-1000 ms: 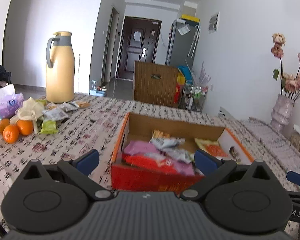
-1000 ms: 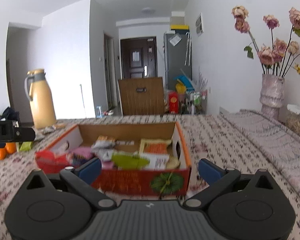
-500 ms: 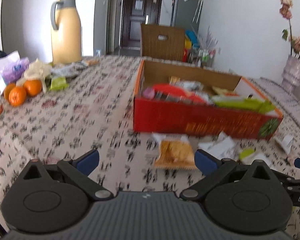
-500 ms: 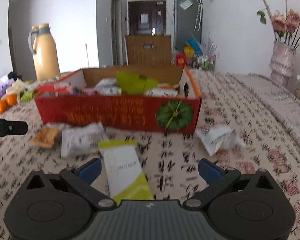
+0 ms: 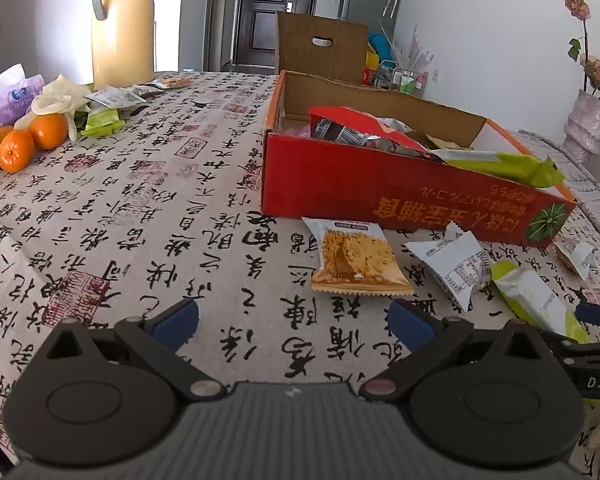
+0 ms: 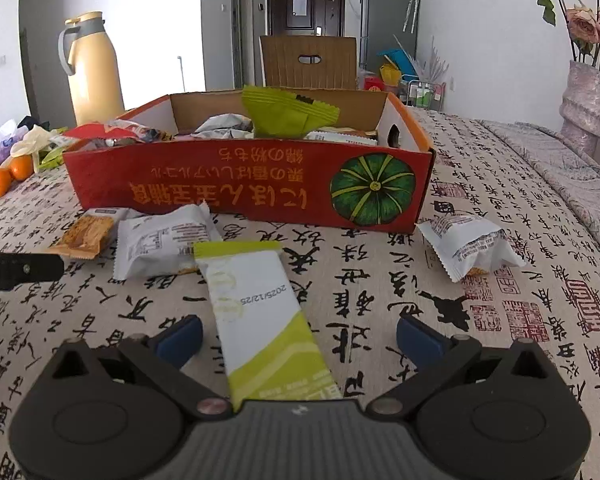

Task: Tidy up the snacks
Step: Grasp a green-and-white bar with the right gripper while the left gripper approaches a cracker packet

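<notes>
We see a red box [image 6: 236, 184] with a green pumpkin, a beige cloth [image 5: 140, 208] with black calligraphy, a yellow jug [image 5: 122, 28].

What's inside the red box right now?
The red box holds loose snack packets: a green one sticking up, a red one and silvery wrappers. Whatever lies below them, behind the front wall, is hidden.

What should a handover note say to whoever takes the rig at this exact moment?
Left tool: open, empty, low over the tablecloth.
Right tool: open, the white-and-green packet lying between its fingers, not gripped.
Red box already holds several snacks.
Left on the table in front of it: orange cracker packet, two white packets, plus the green one. More wrappers sit by the thermos.
</notes>
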`<state>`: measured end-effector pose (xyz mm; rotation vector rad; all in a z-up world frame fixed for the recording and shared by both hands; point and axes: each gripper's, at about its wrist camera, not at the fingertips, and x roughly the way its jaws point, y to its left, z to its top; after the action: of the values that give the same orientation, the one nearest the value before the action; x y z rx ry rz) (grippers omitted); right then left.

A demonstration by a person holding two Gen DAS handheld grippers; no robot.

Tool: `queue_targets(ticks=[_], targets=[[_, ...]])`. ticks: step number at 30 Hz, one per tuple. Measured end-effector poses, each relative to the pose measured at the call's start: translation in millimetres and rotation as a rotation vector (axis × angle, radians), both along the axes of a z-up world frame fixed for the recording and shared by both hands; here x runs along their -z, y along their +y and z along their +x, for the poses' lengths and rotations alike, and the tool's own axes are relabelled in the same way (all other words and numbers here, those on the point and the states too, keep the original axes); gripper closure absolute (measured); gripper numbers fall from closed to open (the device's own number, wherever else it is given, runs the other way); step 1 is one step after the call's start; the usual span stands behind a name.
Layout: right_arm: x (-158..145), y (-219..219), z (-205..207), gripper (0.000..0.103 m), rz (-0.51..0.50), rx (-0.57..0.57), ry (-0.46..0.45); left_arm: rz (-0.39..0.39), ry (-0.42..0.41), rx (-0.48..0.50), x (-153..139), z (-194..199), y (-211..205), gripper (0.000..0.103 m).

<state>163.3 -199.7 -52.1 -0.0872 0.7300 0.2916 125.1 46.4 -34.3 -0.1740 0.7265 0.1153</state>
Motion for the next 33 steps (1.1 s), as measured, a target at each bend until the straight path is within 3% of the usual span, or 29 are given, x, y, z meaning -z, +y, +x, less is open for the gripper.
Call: queue_targets(ticks=[6, 8, 11, 15, 33], targets=[[-1, -1, 3, 0.000, 0.000, -0.007, 0.005, -0.013, -0.003, 0.000, 0, -1, 2, 0.000], [-1, -1, 1, 0.006, 0.007, -0.019, -0.006, -0.016, -0.002, 0.000, 0, 0, 2, 0.000], [-2, 0, -7, 0.023, 0.015, -0.044, -0.035, -0.018, 0.000, -0.002, 1, 0, 2, 0.000], [-4, -2, -14, 0.063, 0.031, -0.049, -0.068, -0.017, 0.000, -0.006, 1, 0, 2, 0.000], [-8, -21, -28, 0.066, 0.117, 0.093, -0.179, 0.014, -0.010, -0.043, -15, 4, -1, 0.000]])
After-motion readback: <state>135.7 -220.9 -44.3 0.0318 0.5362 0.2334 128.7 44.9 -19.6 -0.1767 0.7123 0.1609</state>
